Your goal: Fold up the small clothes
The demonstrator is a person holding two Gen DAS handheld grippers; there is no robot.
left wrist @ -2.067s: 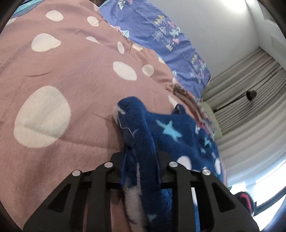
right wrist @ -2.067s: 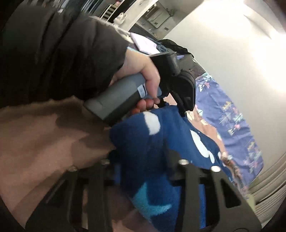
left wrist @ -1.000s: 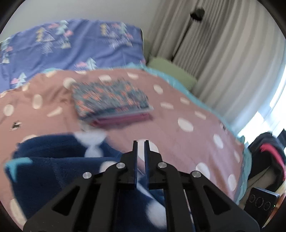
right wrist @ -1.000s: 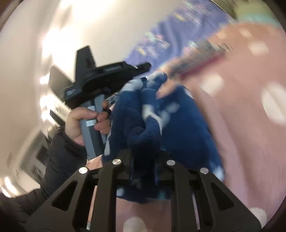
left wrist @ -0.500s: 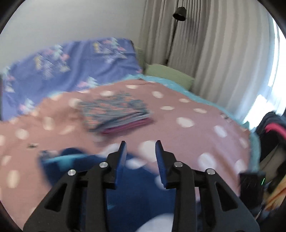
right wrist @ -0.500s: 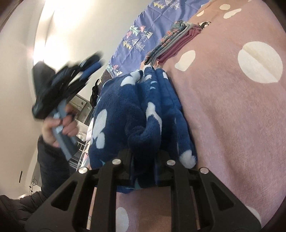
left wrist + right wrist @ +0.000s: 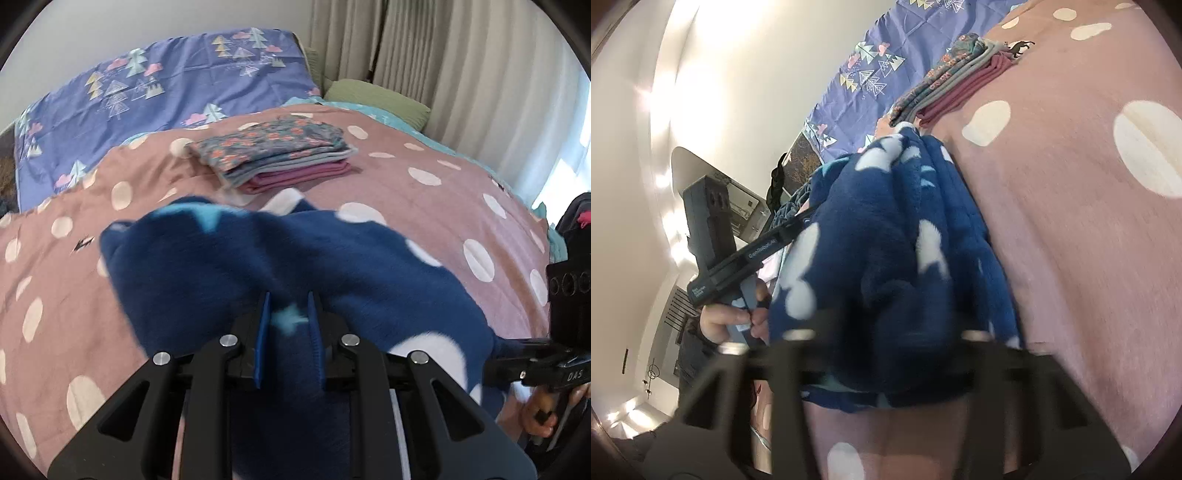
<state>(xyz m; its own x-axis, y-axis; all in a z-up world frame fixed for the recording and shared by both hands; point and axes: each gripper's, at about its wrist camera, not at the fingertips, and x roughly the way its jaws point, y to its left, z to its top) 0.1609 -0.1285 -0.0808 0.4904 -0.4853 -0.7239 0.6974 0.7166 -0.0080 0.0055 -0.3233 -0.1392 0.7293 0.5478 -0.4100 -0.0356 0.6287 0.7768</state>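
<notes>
Lying bunched on the near half of the pink spotted bedspread (image 7: 424,199) is the task's thing, a navy fleece garment (image 7: 258,258) with white and pale blue shapes. Its far edge stops just short of a stack of folded clothes (image 7: 280,155), which sits toward the far side of the bed, near the purple tree-print bedding (image 7: 147,96).

The left gripper (image 7: 288,317) points down into the near part of the fleece. Its jaws have just been closing, and fleece fills the narrow gap between the blue pads; they look pressed on it, though the cloth is blurred there.

The right gripper (image 7: 886,332) is badly blurred. A thick fold of the fleece sits between its fingers, and its jaws have just been opening. Whether the pads press on the fold I cannot tell.

In the right wrist view a hand (image 7: 727,317) holds the left gripper's handle at the garment's left edge.

Open room: the bedspread is bare to the right of the garment as far as its teal edge (image 7: 554,240), and bare on the left up to the purple bedding. Curtains (image 7: 461,66) and a green pillow (image 7: 376,96) bound the far right corner.
</notes>
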